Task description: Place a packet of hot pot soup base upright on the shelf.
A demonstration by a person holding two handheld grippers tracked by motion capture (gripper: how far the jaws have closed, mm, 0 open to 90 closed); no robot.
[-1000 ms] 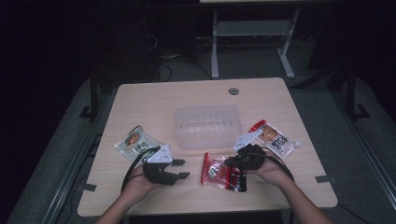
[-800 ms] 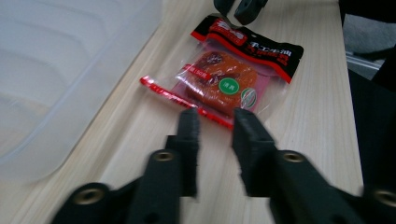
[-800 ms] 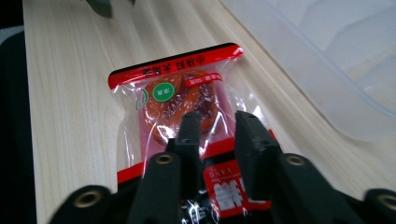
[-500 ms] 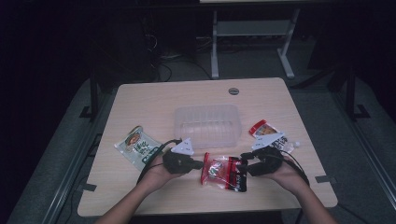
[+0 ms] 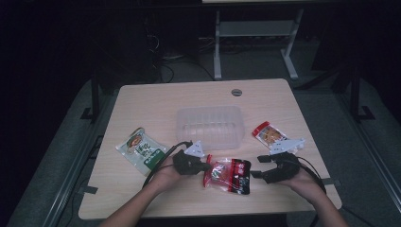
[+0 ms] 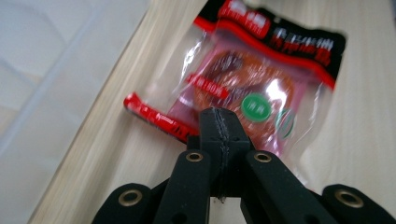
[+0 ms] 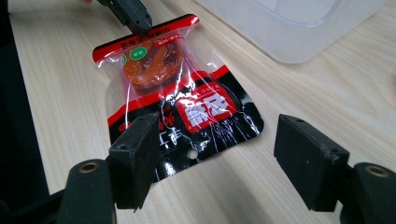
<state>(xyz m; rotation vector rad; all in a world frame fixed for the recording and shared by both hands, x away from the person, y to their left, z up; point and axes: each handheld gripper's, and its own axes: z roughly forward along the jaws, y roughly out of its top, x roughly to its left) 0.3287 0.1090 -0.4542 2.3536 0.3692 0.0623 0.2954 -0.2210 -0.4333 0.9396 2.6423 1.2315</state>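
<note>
Left gripper (image 5: 204, 166) has its jaws pressed together on the near edge of the red-and-black snack packet (image 5: 228, 174), which lies flat on the wooden table (image 5: 156, 99) just in front of the clear plastic container (image 5: 210, 125), with a green-and-white packet (image 5: 140, 150) off to its left. Right gripper (image 5: 257, 166) sits just beside the packet's other end, its jaws having just been opening and now standing wide apart with nothing between the pads, and an orange snack packet (image 5: 268, 135) lies beyond it.
</note>
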